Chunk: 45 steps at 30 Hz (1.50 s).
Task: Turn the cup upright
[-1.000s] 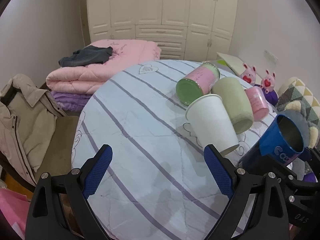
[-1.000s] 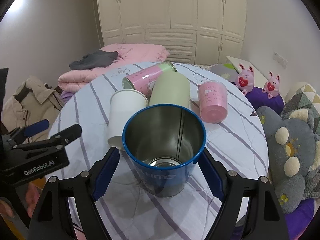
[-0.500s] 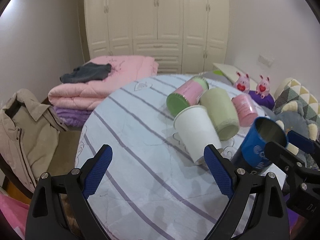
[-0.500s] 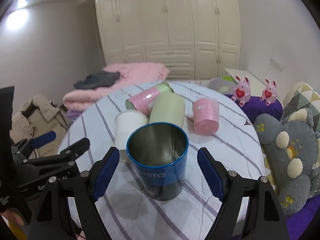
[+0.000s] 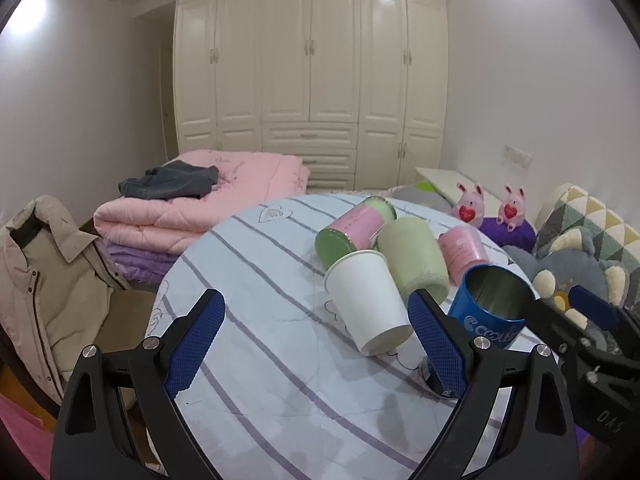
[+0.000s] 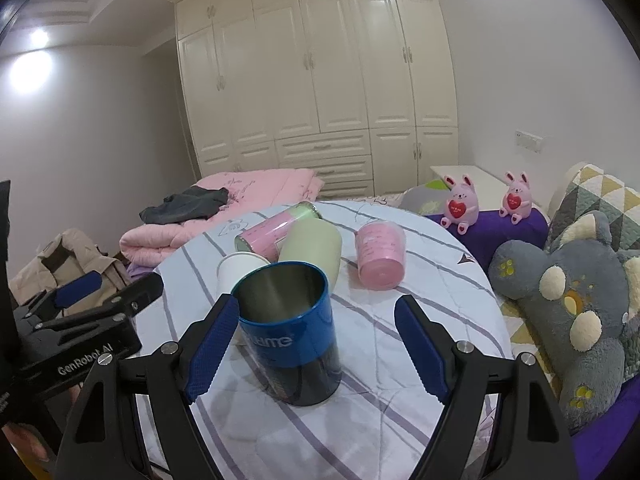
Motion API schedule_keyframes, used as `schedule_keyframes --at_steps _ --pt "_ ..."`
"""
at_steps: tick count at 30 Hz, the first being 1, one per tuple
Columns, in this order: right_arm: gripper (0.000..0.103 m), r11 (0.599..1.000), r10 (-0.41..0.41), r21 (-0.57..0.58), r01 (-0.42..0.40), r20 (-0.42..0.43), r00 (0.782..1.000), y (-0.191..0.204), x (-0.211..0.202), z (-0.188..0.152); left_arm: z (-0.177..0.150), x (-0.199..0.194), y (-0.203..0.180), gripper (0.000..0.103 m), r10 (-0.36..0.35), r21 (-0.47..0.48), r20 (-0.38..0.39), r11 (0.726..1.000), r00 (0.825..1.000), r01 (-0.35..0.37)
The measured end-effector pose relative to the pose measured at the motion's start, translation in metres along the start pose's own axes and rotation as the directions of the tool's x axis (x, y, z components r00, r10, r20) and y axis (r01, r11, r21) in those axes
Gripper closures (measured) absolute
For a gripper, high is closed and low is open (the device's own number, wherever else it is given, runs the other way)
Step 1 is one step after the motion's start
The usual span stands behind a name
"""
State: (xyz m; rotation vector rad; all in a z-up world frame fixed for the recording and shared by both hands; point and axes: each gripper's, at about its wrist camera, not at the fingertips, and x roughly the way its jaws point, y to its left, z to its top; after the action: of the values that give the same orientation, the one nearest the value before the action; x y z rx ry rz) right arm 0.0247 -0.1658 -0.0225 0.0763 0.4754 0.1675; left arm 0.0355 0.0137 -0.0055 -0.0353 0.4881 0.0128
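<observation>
5 cups share the round striped worktop (image 6: 440, 280): the blue cup (image 6: 290, 332) stands upright with its mouth up near the front edge, while the sage-green cup (image 6: 314, 248), the pink-and-green tumbler (image 6: 272, 232), the white paper cup (image 6: 236, 270) and the pink cup (image 6: 380, 256) lie on their sides behind it. 2 claws hang wide and empty, the right claw (image 6: 316, 344) with the blue cup between its fingers but apart from both, the left claw (image 5: 316, 342) over bare cloth beside the white paper cup.
</observation>
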Motion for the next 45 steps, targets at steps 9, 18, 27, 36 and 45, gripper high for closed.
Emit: schedule_keyframes --at_steps 9,18,27,36,45 --pt "0.021 1.000 -0.002 -0.024 0.003 0.046 0.999 0.005 -0.007 -0.010 -0.005 -0.009 -0.002 0.004 -0.006 0.006 0.051 1.000 0.999 0.006" --pt "0.021 0.999 -0.004 -0.033 0.006 0.052 0.999 0.007 -0.009 -0.011 -0.008 -0.013 -0.006 0.004 -0.003 0.022 0.058 1.000 0.998 0.002" --pt "0.021 1.000 -0.009 -0.025 0.010 0.045 0.999 0.004 -0.010 -0.010 -0.007 -0.015 -0.011 0.002 -0.002 0.036 0.062 0.999 0.998 0.000" --pt "0.021 1.000 -0.016 -0.026 0.017 0.049 0.999 0.004 -0.012 -0.009 -0.008 -0.015 -0.012 0.002 0.000 0.039 0.067 0.999 0.998 -0.003" --pt "0.021 0.999 -0.016 -0.033 0.018 0.050 0.999 0.006 -0.014 -0.008 -0.007 -0.017 -0.014 0.002 0.008 0.038 0.076 0.999 0.997 -0.011"
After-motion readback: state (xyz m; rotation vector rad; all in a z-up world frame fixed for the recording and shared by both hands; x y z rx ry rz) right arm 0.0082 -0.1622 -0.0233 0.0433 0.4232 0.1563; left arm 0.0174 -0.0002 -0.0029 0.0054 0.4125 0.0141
